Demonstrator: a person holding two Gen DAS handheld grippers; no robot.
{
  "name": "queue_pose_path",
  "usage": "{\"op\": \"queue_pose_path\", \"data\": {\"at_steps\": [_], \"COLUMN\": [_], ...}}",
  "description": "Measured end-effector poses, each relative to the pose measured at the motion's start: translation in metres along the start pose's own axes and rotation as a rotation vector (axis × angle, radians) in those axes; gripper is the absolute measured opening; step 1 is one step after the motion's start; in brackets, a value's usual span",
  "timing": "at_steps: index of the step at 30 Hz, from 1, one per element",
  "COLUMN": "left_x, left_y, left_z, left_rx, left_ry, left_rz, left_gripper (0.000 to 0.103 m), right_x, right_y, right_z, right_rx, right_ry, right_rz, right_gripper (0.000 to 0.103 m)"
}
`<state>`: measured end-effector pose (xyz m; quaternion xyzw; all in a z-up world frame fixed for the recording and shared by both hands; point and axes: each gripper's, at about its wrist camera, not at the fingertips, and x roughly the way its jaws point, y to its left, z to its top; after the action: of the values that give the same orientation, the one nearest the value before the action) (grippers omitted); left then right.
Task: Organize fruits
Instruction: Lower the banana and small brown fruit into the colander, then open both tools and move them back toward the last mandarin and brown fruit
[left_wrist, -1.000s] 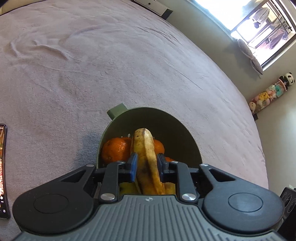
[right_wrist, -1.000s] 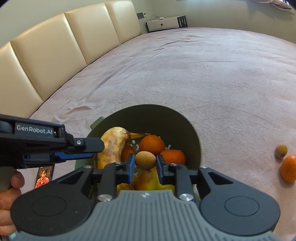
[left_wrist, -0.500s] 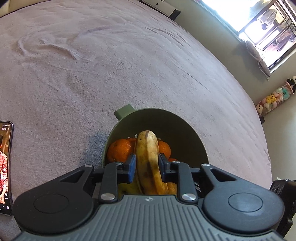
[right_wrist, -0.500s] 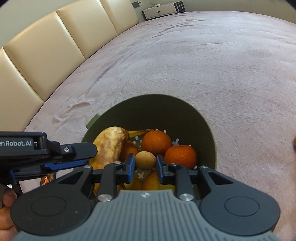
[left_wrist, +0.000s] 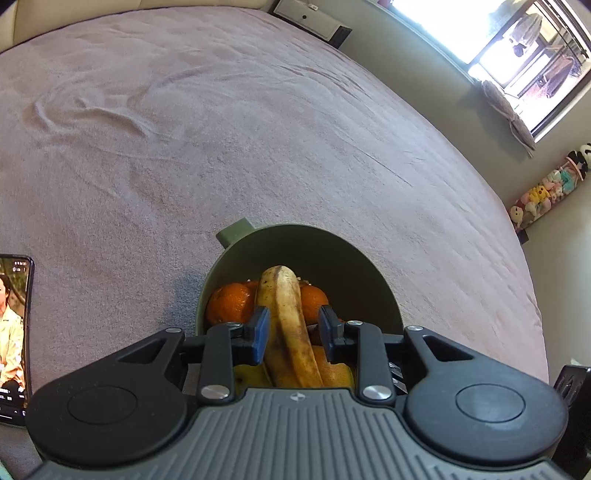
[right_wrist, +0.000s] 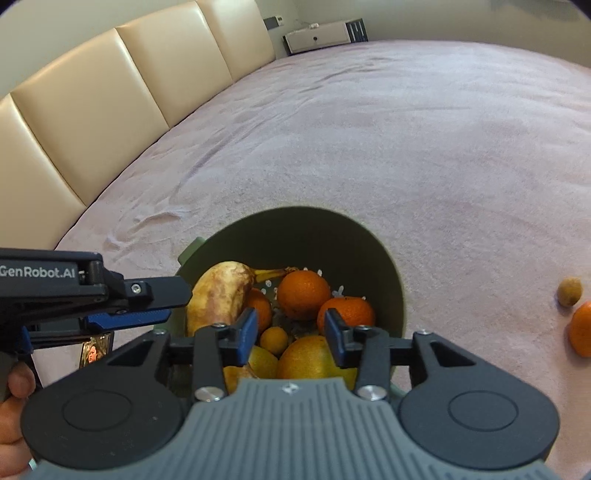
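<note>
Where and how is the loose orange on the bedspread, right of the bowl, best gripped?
Grip the orange across its widest middle, coming from above. It is round, sits free on the flat bedspread, and only the small brown fruit lies nearby, so probably keep the pads off that side.

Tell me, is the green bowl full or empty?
Nearly full. The green bowl holds oranges, a banana and yellow fruit.

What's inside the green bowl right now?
The bowl holds a banana, oranges, a small round fruit and yellow fruit. The grippers cover its near side.
</note>
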<state>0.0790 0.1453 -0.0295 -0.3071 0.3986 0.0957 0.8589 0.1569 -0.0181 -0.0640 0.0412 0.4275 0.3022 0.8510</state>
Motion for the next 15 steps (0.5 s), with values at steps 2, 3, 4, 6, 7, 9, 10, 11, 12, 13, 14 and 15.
{"op": "queue_pose_path", "data": {"at_steps": [2, 3, 4, 6, 7, 9, 10, 11, 12, 13, 14, 15], "left_x": [-0.004, -0.005, -0.007, -0.009, -0.01, -0.012, -0.014, -0.014, -0.015, -0.015, -0.015, -0.015], "left_y": [-0.007, -0.009, -0.012, -0.016, -0.018, -0.023, -0.026, -0.03, -0.033, -0.037, -0.04, -0.044], "left_z": [-0.002, -0.003, -0.004, -0.006, -0.006, -0.009, -0.01, -0.012, -0.013, -0.015, -0.017, -0.02], "left_rx": [0.024, 0.033, 0.041, 0.052, 0.055, 0.068, 0.078, 0.089, 0.101, 0.113, 0.126, 0.14], "left_ry": [-0.005, -0.007, -0.01, -0.011, -0.011, -0.013, -0.015, -0.016, -0.015, -0.015, -0.012, -0.009], "left_rz": [0.002, 0.001, -0.001, -0.008, -0.014, -0.024, -0.027, -0.03, -0.033, -0.036, -0.041, -0.045], "left_gripper": [0.034, 0.035, 0.035, 0.037, 0.038, 0.04, 0.041, 0.041, 0.041, 0.042, 0.044, 0.044], "right_x": [-0.009, -0.013, -0.017, -0.026, -0.03, -0.04, -0.044, -0.049, -0.055, -0.059, -0.064, -0.069], "right_y": [0.003, 0.004, 0.005, 0.005, 0.005, 0.004, 0.003, 0.002, -0.001, -0.003, -0.005, -0.008], "right_z": [0.0, 0.0, -0.001, -0.001, -0.002, -0.003, -0.004, -0.005, -0.006, -0.007, -0.008, -0.01], "right_rx": [-0.025, -0.037, -0.046, -0.056, -0.06, -0.071, -0.074, -0.075, -0.076, -0.075, -0.071, -0.067], "right_ry": [-0.016, -0.024, -0.03, -0.041, -0.048, -0.061, -0.065, -0.068, -0.072, -0.074, -0.078, -0.081], "right_rz": [-0.011, -0.022, -0.033, -0.06, -0.074, -0.103, -0.116, -0.13, -0.144, -0.154, -0.164, -0.179], "right_gripper": [0.038, 0.038, 0.04, 0.049, 0.052, 0.053, 0.055, 0.055, 0.055, 0.058, 0.064, 0.066]}}
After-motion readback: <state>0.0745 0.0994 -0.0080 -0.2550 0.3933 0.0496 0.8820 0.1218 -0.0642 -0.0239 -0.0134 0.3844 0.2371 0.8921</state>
